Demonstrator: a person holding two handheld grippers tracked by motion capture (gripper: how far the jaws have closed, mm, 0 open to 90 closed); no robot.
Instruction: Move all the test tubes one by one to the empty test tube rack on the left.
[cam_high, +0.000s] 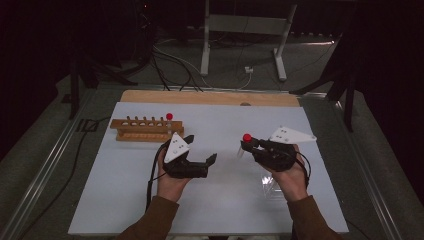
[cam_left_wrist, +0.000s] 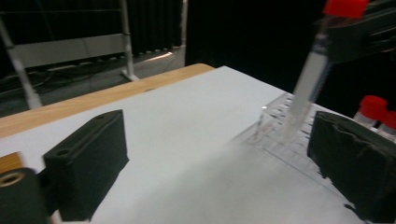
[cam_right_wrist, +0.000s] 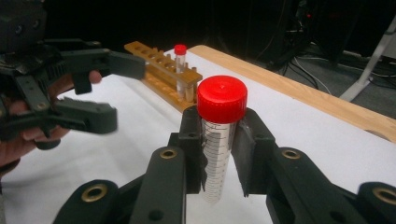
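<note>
Right gripper (cam_right_wrist: 219, 154) clamps the tube (cam_right_wrist: 218, 154) just below its red cap, long axis upright, well right of the wooden rack (cam_high: 146, 129). Left gripper (cam_high: 202, 150), jaws wide and empty, lies between tube and rack, nearer the rack

Red-capped clear tube (cam_right_wrist: 219, 140), black tongs (cam_right_wrist: 219, 154)

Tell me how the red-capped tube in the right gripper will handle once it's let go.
The tube looks rigid, clear plastic and seems empty, so probably light. Round and slim, it would likely roll if laid on the table, and tip if stood alone. The right gripper clamps it just below the cap.
</note>
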